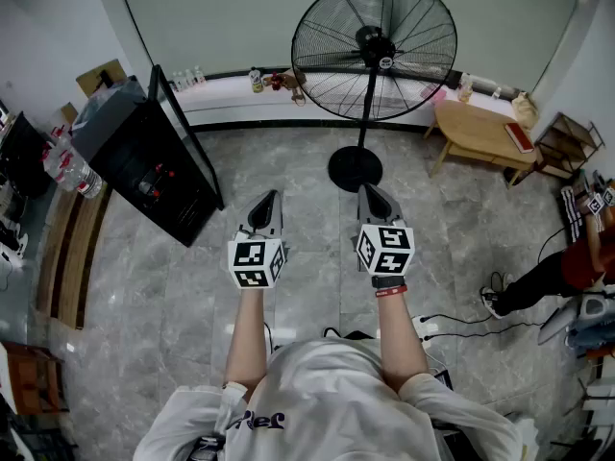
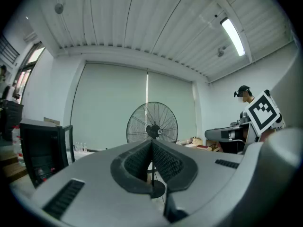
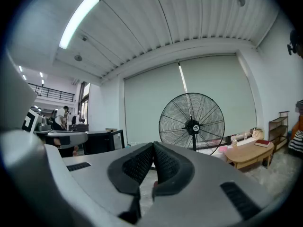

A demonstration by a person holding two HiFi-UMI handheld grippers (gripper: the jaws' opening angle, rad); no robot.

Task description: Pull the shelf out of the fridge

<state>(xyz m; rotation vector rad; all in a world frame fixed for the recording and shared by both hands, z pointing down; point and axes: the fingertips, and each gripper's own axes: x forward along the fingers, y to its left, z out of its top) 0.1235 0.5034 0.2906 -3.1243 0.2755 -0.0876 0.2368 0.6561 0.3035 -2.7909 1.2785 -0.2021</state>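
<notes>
Both grippers are grey, smooth plastic with black ribbed pads. The left gripper [image 1: 269,198] and the right gripper [image 1: 370,192] are held level and side by side over a grey marbled tile floor [image 1: 288,176]. On each, the two pads meet at the tips with nothing between them.

One boxy black fridge [image 1: 144,166] stands well off to the left with its door [image 1: 187,133] swung open. The shelf inside is too small to make out.

One round wire-caged fan [image 1: 373,51] stands ahead on a disc base, and one wooden table [image 1: 478,133] is to the right.

Only the gripper views show the ribbed ceiling [image 2: 156,27]. Only the head view shows the two marker cubes together.
</notes>
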